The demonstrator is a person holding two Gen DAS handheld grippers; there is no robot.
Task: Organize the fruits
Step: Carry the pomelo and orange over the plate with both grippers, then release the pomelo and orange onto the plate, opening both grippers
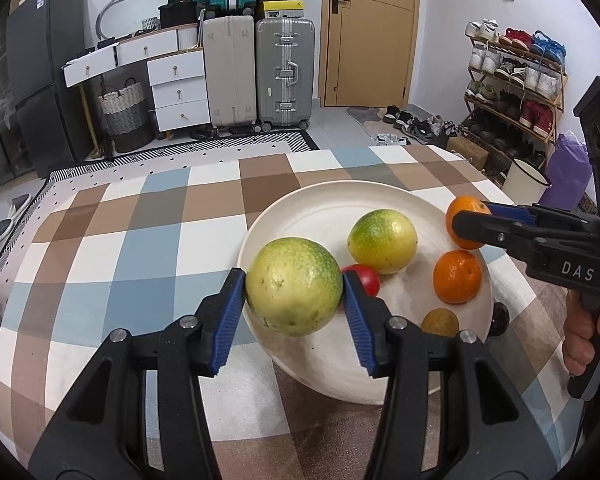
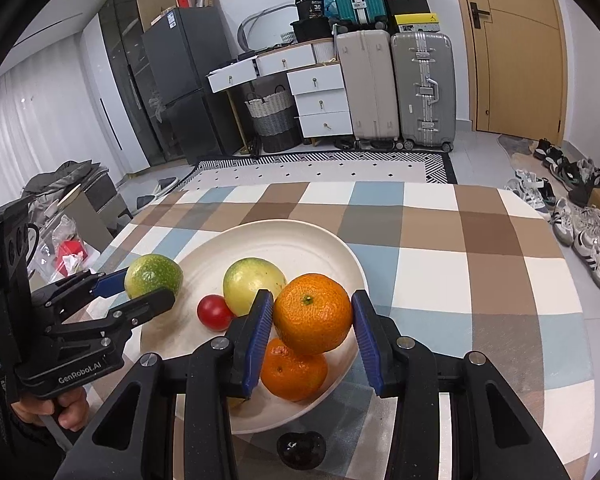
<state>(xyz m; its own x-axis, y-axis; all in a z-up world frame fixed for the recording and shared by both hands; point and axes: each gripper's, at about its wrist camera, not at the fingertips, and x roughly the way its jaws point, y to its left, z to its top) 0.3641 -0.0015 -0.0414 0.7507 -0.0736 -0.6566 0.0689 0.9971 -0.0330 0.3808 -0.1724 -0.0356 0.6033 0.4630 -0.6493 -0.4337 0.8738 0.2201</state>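
The left gripper [image 1: 294,286] clamps a green-yellow passion fruit [image 1: 294,286] over the white plate's [image 1: 300,208] near-left rim; the right gripper [image 2: 312,314] clamps a mandarin [image 2: 313,312] above another mandarin [image 2: 294,372]. Checked tablecloth [image 2: 480,260] lies open beyond. Only the right view fully shows a dark fruit [image 2: 301,450] off-plate

Matt cream plate [image 1: 324,204], ribbed blue pads [image 1: 230,316], pitted orange [image 2: 314,312] skin, checked cloth [image 2: 480,248].

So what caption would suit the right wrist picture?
Right gripper carrying an orange above a white plate of fruit.
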